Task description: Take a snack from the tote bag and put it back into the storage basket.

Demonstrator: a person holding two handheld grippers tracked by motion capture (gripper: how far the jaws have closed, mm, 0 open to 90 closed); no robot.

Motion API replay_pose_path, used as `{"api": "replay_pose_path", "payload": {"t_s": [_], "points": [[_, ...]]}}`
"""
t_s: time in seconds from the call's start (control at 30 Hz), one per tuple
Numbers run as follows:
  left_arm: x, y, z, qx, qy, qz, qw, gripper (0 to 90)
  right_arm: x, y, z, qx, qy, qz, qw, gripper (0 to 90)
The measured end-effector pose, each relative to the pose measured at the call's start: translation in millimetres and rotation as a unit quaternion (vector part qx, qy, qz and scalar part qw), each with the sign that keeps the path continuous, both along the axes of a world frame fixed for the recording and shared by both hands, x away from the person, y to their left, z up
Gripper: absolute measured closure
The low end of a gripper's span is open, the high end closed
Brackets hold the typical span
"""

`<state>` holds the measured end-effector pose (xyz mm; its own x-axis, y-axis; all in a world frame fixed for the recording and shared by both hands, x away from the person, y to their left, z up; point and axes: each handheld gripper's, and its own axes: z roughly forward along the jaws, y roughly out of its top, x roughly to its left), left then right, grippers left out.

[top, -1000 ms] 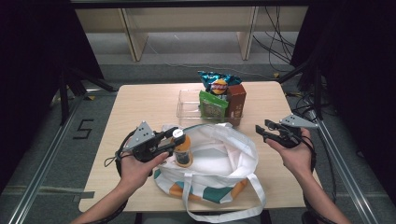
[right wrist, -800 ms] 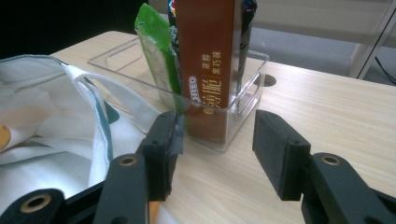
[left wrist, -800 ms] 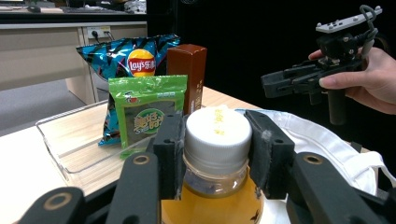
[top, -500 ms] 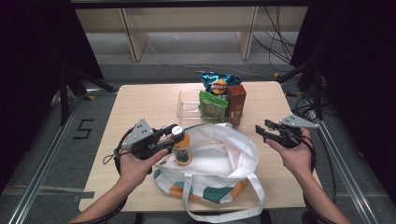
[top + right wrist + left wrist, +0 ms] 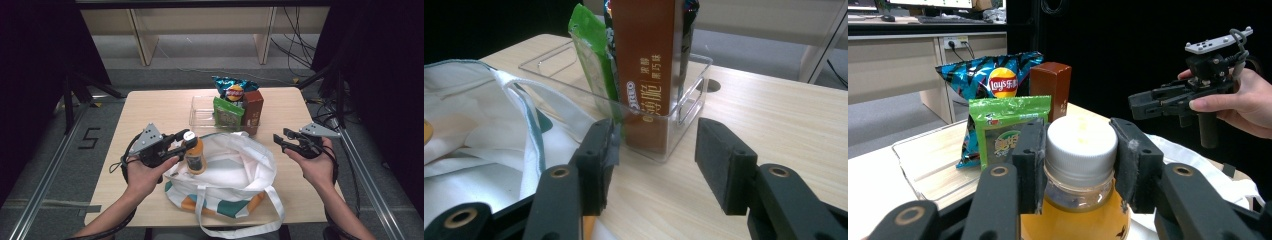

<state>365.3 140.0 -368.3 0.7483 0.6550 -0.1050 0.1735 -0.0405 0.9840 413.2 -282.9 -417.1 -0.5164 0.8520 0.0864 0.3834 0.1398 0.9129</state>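
Observation:
My left gripper is shut on an orange juice bottle just below its white cap. The pads press the neck from both sides. It holds the bottle upright over the left rim of a white tote bag, which lies open on the table. My right gripper hovers open and empty to the right of the bag, above the table. In the right gripper view its jaws frame the near corner of a clear tray.
The clear tray stands behind the bag and holds a blue chips bag, a green packet and a brown box. The tote bag's long handles trail toward the table's front edge.
My left gripper has shifted a little to the left with the bottle in it. The right gripper has stayed in place.

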Motion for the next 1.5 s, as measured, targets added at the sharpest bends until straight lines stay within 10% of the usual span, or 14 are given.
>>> {"api": "replay_pose_path", "payload": {"t_s": [1.5], "points": [[12.2, -3.2, 23.3, -0.011, -0.011, 0.003, 0.9999, 59.0, 0.4, 0.3, -1.7, -0.003, 0.006, 0.005, 1.0, 50.8]]}}
